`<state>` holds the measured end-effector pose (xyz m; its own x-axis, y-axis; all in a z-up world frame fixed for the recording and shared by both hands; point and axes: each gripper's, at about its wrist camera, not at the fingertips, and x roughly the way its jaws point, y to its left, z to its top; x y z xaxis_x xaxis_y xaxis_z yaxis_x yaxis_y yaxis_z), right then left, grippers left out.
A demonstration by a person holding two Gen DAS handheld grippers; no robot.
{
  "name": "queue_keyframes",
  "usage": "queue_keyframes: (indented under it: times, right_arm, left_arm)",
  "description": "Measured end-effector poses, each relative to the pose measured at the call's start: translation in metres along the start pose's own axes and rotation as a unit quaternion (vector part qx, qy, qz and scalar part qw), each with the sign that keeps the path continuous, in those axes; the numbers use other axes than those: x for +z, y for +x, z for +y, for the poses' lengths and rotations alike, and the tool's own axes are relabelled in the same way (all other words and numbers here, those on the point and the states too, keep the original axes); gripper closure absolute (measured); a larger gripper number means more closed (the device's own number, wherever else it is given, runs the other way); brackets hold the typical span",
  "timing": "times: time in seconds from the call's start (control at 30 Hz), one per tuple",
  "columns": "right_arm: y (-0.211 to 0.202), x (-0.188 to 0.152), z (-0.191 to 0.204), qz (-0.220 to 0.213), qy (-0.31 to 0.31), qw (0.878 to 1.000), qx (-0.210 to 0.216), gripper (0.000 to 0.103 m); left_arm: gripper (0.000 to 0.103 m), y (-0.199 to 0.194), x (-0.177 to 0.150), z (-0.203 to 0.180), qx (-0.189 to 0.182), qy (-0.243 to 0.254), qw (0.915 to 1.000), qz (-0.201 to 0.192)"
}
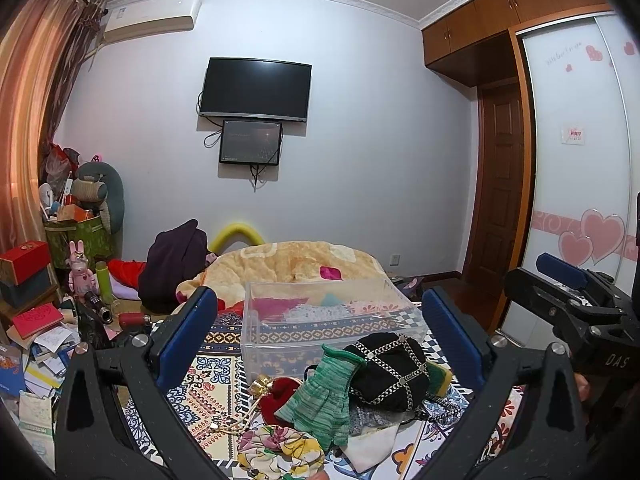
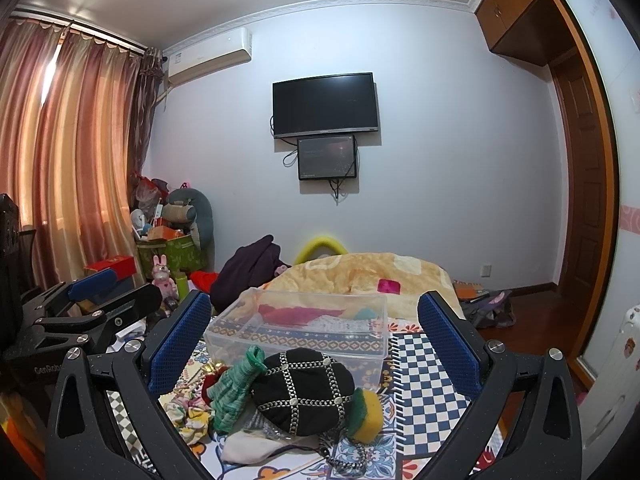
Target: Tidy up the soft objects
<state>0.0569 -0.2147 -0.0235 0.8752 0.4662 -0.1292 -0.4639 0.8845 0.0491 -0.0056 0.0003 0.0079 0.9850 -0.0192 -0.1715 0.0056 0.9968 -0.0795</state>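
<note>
A pile of soft things lies on the patterned bedspread [image 1: 224, 380]: a black quilted chain bag [image 1: 386, 372], a green knit glove [image 1: 324, 396], a floral scrunchie [image 1: 280, 452], a red pouch [image 1: 280, 394], a yellow-green sponge [image 2: 366, 414] and a white cloth [image 2: 248, 448]. Behind the pile stands a clear plastic box [image 1: 320, 320]. My left gripper [image 1: 320, 332] is open and empty, above the pile. My right gripper [image 2: 316, 336] is open and empty, over the bag [image 2: 304, 392]. The right gripper also shows at the right of the left wrist view [image 1: 568, 284].
A folded yellow quilt [image 1: 288, 264] and a dark garment [image 1: 176, 264] lie behind the box. Cluttered boxes, papers and toys [image 1: 52, 312] fill the left side. A wardrobe [image 1: 576, 140] and door stand at the right. A TV [image 1: 256, 88] hangs on the far wall.
</note>
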Motion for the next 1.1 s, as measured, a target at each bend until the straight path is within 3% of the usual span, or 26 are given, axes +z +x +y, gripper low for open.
queue_keyframes:
  times: [0.6, 1.0, 1.1]
  right_arm:
    - [0.007, -0.007, -0.003, 0.01, -0.003, 1.0, -0.004, 0.0]
    - [0.039, -0.033, -0.03, 0.083, 0.035, 0.996, 0.002, 0.0]
    - [0.046, -0.041, -0.033, 0.104, 0.042, 0.994, 0.018, 0.007]
  left_arm:
    - [0.0, 0.01, -0.009, -0.002, 0.005, 0.008, 0.9999, 0.011]
    - [0.0, 0.058, -0.044, 0.0, -0.003, 0.008, 0.9955, 0.094]
    - [0.004, 0.068, -0.052, 0.006, -0.006, 0.0, 0.9936, 0.113]
